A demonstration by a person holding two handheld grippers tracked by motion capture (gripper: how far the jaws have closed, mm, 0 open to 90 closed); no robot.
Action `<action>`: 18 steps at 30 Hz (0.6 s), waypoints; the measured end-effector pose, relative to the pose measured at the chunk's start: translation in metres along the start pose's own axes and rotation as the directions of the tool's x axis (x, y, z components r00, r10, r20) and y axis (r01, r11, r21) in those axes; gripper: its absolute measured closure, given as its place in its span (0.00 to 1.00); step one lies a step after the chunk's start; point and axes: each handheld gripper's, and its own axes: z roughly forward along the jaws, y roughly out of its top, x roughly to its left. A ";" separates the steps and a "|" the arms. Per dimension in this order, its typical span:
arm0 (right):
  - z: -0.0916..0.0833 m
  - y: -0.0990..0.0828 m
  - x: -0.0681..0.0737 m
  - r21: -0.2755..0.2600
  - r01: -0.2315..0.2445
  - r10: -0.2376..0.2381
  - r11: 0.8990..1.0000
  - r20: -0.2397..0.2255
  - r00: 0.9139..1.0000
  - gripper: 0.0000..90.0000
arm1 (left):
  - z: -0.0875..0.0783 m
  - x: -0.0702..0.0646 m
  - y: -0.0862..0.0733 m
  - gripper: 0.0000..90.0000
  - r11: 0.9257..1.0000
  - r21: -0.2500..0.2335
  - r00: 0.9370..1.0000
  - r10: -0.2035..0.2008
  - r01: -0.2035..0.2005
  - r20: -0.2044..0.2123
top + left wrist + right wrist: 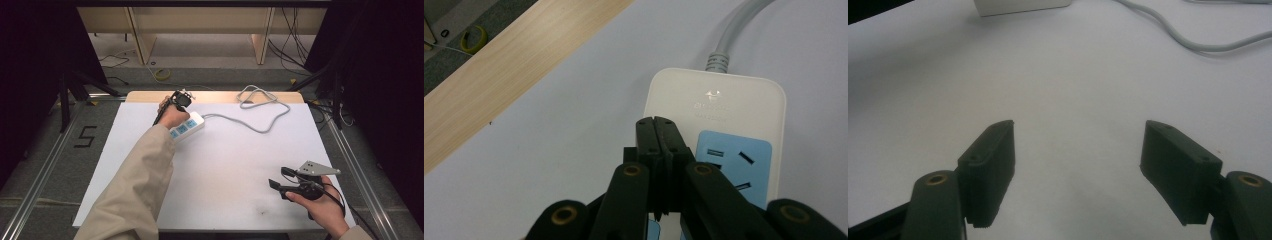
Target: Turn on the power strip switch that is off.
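A white power strip (190, 125) with blue socket panels (741, 159) lies at the far left of the white board, and its grey cable (260, 125) loops off to the far right. My left gripper (181, 100) sits over the strip. In the left gripper view its jaws are pressed together with nothing between them (655, 122), tips above the strip's (719, 97) edge beside the blue panel. I cannot tell whether they touch it. My right gripper (278, 178) hovers low over bare board at the near right, jaws wide apart and empty (1078, 150).
The white board (225, 170) covers the table, with a wooden strip (499, 75) showing along its far edge. The cable (1193, 44) curls near the far edge. A yellow-green ring (161, 74) lies on the floor beyond. Metal rails run down both sides.
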 end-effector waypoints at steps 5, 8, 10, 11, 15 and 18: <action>0.000 0.000 0.000 0.001 0.000 0.000 1.000 -0.001 1.000 0.34 | 0.000 0.000 0.000 1.00 1.000 0.007 1.000 0.007 -0.007 -0.001; 0.000 0.000 0.000 0.001 0.001 -0.001 1.000 0.000 1.000 0.34 | 0.000 0.000 0.000 1.00 1.000 0.007 1.000 0.009 -0.009 -0.002; 0.000 0.000 0.000 0.002 0.000 0.000 1.000 0.000 1.000 0.34 | 0.000 0.000 0.000 1.00 1.000 0.006 1.000 0.005 -0.005 0.001; 0.000 0.000 0.000 0.002 0.000 0.000 1.000 0.000 1.000 0.34 | 0.000 0.000 0.000 1.00 1.000 0.007 1.000 0.005 -0.005 0.001; 0.001 0.000 0.000 0.003 0.002 -0.002 1.000 -0.001 1.000 0.34 | 0.000 -0.001 0.001 1.00 1.000 0.005 1.000 0.005 -0.005 -0.002; 0.001 0.000 0.000 0.002 0.000 0.000 1.000 -0.001 1.000 0.34 | 0.000 -0.001 0.001 1.00 1.000 0.007 1.000 0.009 -0.009 -0.007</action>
